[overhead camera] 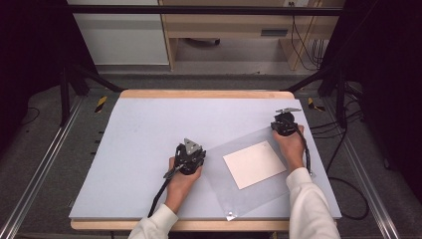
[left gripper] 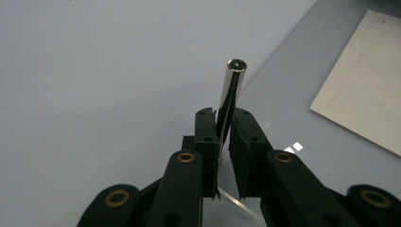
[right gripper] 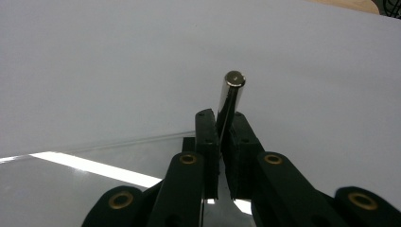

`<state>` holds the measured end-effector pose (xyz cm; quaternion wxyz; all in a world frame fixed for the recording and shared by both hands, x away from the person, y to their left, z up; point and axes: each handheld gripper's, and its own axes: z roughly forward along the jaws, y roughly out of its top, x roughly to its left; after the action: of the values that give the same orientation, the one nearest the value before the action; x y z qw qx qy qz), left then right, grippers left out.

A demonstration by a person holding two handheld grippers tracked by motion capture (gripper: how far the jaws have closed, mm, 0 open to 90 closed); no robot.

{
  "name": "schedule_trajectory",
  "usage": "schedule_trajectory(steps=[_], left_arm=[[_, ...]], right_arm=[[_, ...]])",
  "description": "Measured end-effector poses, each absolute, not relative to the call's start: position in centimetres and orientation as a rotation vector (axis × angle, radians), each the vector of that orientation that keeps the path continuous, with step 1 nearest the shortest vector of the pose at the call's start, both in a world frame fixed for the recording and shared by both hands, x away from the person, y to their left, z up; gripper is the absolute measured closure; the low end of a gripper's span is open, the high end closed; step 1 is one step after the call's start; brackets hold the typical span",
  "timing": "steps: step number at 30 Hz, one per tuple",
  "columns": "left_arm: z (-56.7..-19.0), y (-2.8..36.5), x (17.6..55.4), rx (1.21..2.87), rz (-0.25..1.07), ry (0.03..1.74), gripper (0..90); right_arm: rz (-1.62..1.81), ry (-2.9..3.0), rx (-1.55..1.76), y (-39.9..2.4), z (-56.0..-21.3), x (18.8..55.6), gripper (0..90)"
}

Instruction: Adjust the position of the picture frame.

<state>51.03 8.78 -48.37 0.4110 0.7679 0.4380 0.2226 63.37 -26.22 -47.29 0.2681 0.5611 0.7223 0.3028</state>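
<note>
The left claw [overhead camera: 191,155] is clenched on a short shiny metal cylinder [left gripper: 230,97], which stands up between its pads at the edge of the clear plastic sheet [overhead camera: 234,191]. The right claw [overhead camera: 283,124] is clenched on a second metal cylinder [right gripper: 231,101] in the same way, at the sheet's far corner. The sheet lies flat on the bench [overhead camera: 139,129] between the two claws, with the white paper card [overhead camera: 254,163] under or inside it, just beside the left claw on its inner side and near the right claw's wrist. Whether each claw also pinches the sheet's edge together with its cylinder is hard to tell; a thin clear edge seems to run down between the pads in both gripper views.

The main risk is slip: the cylinders are smooth and round, held near their lower end, so a sideways tug could roll one out of the pads. If the two claws lift or pull unevenly, the limp sheet may buckle or slide free at one corner, and the card may shift out of place. A third small clip at the sheet's near corner [overhead camera: 231,216] is well apart from both claws and unsupported, so that corner may sag or drag on the bench
</note>
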Motion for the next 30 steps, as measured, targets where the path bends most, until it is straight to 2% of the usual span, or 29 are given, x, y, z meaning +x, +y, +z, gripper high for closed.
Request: schedule_trajectory(steps=[6,30], left_arm=[[-48.31,8.78,51.10,1.953,0.568,1.090,84.3],[-47.85,9.01,51.82,1.962,0.502,1.117,84.4]], right_arm=[[0.811,1.954,1.510,-26.24,-47.25,63.35,85.6],[0.765,2.006,1.514,-26.59,-46.55,62.73,85.9]])
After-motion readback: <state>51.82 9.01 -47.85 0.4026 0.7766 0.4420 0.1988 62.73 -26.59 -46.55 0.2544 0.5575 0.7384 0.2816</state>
